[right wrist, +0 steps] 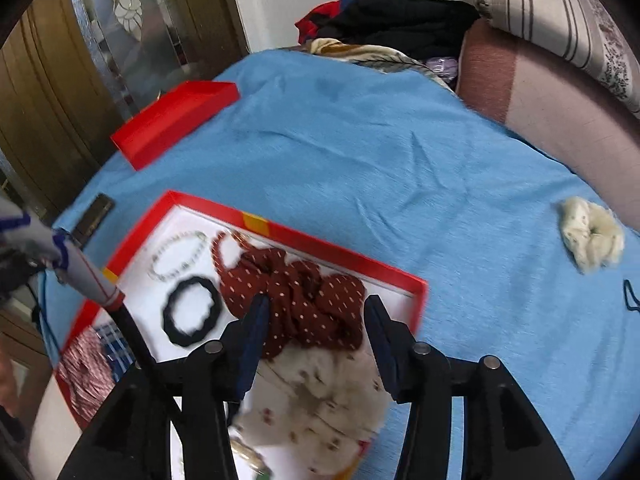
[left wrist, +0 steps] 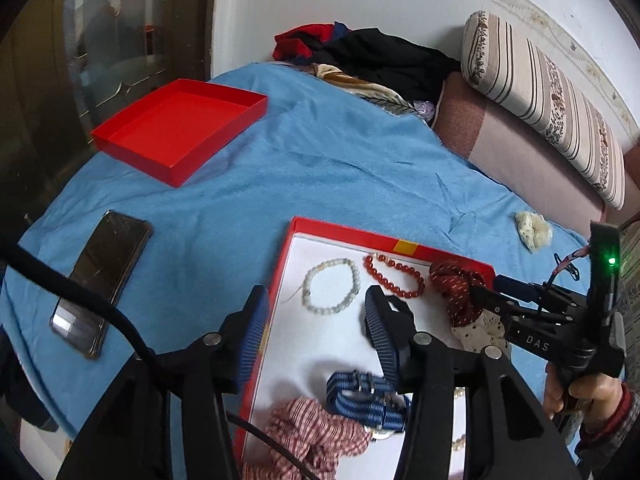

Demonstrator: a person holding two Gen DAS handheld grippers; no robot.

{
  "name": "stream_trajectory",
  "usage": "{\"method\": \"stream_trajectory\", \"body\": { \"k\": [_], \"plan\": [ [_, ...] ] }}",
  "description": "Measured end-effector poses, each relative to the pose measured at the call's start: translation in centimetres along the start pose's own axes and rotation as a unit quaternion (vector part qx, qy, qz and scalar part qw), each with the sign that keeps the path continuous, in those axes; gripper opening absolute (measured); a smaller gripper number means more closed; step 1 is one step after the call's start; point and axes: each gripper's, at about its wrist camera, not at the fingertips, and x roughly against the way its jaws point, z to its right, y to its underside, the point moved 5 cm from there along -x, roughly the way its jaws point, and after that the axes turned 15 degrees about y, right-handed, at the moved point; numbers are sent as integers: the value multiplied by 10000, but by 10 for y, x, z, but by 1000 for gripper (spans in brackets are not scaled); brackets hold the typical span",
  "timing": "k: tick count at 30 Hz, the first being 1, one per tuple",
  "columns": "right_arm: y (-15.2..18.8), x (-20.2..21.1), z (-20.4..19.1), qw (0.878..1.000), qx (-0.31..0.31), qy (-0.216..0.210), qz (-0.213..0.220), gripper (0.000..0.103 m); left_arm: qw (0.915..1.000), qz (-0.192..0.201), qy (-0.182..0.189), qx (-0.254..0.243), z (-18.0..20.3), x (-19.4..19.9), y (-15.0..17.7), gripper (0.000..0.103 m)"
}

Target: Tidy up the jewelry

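A red box with a white floor [left wrist: 320,344] [right wrist: 344,258] lies on the blue bedspread. It holds a white bead bracelet [left wrist: 331,286], a red bead bracelet [left wrist: 394,276], a dark red dotted scrunchie [left wrist: 456,286] [right wrist: 304,300], a cream scrunchie [right wrist: 328,392], a black hair tie [right wrist: 192,312], a blue striped watch strap [left wrist: 362,396] and a red-striped scrunchie [left wrist: 316,436]. My left gripper [left wrist: 316,320] is open over the box's left wall. My right gripper [right wrist: 316,312] [left wrist: 486,294] is open, its jaws on either side of the dark red scrunchie.
The red box lid [left wrist: 180,128] [right wrist: 176,120] lies far left. A phone [left wrist: 102,280] lies left of the box. Another cream scrunchie [right wrist: 592,234] [left wrist: 534,230] and a dark cord [right wrist: 632,296] lie to the right. Clothes [left wrist: 372,56] and a striped bolster [left wrist: 544,100] are behind.
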Motion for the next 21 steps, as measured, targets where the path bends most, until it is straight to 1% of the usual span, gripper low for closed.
{"method": "stream_trajectory", "body": {
  "k": [1,2,6,8,9,12,16,19,21],
  "plan": [
    [1,0,2,10000,-25,66,-14,53,10000,12,-31,10,0,3,2,49],
    [1,1,5,9999,-98,25,-12,53,10000,30,-80,-1,1,6,5,49],
    [-4,17,14,9985,-456,-283,71,54,9996,102,-255,-117,6,17,13,61],
    [-7,30,19,9976,-560,-341,213,58,9993,139,-314,-178,10,22,15,62],
    [-8,38,21,9972,-586,-347,323,58,9991,157,-344,-210,12,25,16,63],
    [-4,56,29,9963,-648,-313,468,59,9985,258,-422,-235,18,37,19,64],
    [16,75,38,9953,-745,-339,521,60,9976,469,-483,-170,26,55,22,67],
    [35,84,44,9949,-799,-336,509,60,9960,648,-604,-98,32,70,27,73],
    [50,91,47,9949,-808,-323,508,60,9937,781,-796,-92,36,80,33,80]
  ]
}}
